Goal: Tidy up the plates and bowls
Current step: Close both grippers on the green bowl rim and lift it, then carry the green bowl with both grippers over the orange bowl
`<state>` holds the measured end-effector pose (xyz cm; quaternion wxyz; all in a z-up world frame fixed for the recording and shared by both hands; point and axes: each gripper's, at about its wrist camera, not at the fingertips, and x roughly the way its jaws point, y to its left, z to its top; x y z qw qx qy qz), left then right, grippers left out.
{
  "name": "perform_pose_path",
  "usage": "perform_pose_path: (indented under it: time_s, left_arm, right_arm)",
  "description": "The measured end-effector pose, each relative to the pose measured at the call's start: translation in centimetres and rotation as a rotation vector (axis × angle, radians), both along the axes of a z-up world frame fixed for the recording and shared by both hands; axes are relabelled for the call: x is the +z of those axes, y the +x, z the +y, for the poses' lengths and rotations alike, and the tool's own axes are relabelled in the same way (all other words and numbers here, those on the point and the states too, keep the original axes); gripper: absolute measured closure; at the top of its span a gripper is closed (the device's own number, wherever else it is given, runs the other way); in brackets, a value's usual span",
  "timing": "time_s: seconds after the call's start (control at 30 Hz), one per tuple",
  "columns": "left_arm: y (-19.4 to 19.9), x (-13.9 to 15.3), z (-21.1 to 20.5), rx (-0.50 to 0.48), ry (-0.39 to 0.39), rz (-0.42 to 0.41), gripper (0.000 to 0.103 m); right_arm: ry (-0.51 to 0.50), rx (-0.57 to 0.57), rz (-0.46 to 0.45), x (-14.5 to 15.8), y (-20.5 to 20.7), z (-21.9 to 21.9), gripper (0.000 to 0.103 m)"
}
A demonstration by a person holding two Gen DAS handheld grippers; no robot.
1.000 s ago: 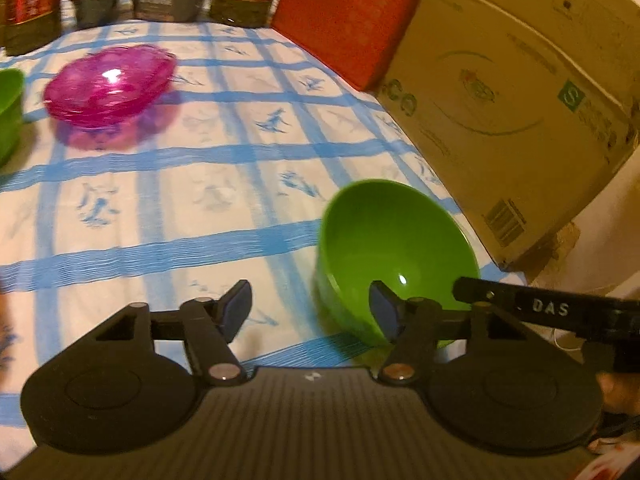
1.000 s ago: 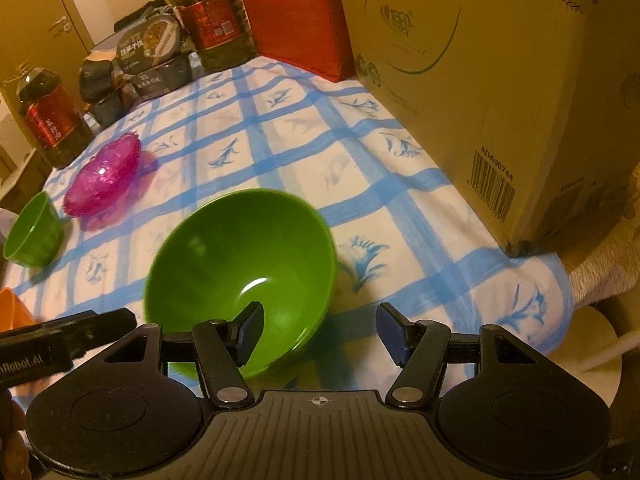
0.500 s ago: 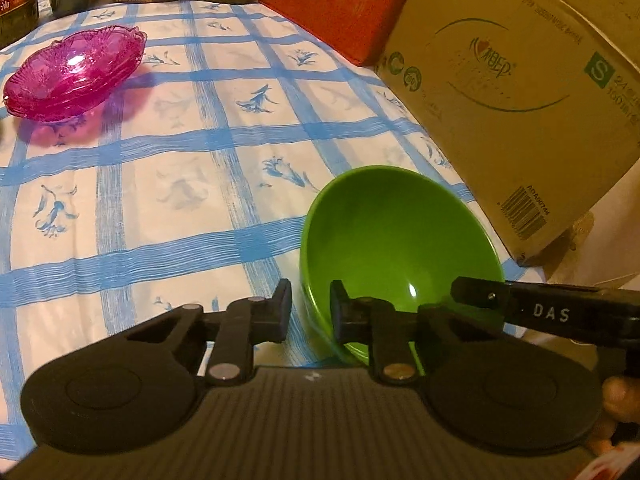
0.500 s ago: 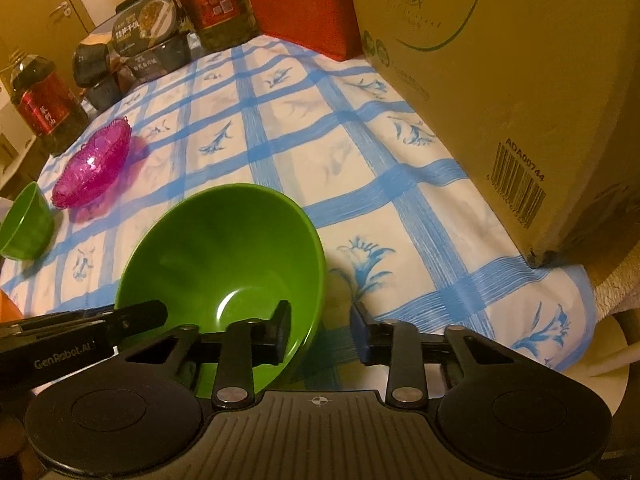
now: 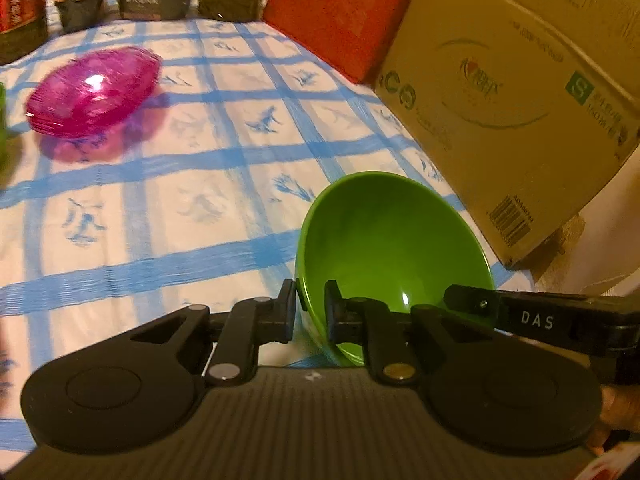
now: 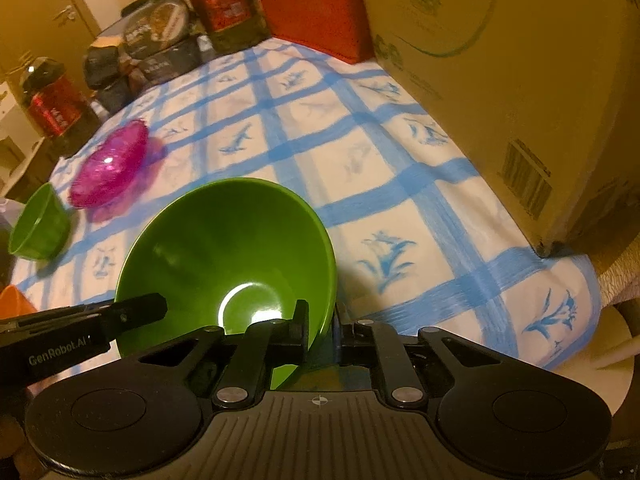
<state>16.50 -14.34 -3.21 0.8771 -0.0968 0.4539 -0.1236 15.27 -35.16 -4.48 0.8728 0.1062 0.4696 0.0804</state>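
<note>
A large green bowl (image 5: pixel 392 240) (image 6: pixel 224 248) sits tilted near the front right of the blue-checked tablecloth (image 5: pixel 168 208). My left gripper (image 5: pixel 311 304) clamps the bowl's near-left rim, one pad outside and one inside, its jaws closing the last bit. My right gripper (image 6: pixel 323 328) pinches the bowl's near-right rim, its jaws also closing. Each gripper's black side shows in the other's view. A pink glass dish (image 5: pixel 92 92) (image 6: pixel 108 164) lies far left, with a small green bowl (image 6: pixel 38 228) beside it.
A big cardboard box (image 5: pixel 520 100) stands on the right, close to the bowl, with a red box (image 5: pixel 340 12) behind it. Oil bottles (image 6: pixel 52 100) and dark packets (image 6: pixel 160 40) line the back. An orange object (image 6: pixel 12 304) shows at the left edge. The table's edge drops off near right.
Both grippers went from wide open beside the bowl to closed on its rim, one at each side. The bowl now sits more tilted.
</note>
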Motion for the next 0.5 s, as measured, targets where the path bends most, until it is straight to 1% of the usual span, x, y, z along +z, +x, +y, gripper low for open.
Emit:
perform_pose_path:
  time_s: [0.2,0.37,0.5]
  left_arm:
    - [-2.2,3.0,4.8,0.085,0.005,-0.048,0.09]
    - [-4.4,5.5,10.2,0.198,0.018,-0.091,0.09]
    - [-6.4,7.2,15.2,0.302,0.033,-0.116,0.09]
  right_arm:
    - [0.011,0.088,-0.055,2.9,-0.8,5.1,0.091]
    - [0.03,0.19,-0.102,4.9,-0.9,10.9,0.091]
    - [0.054,0.293,-0.127,6.1,-0.8,16.4,0.091]
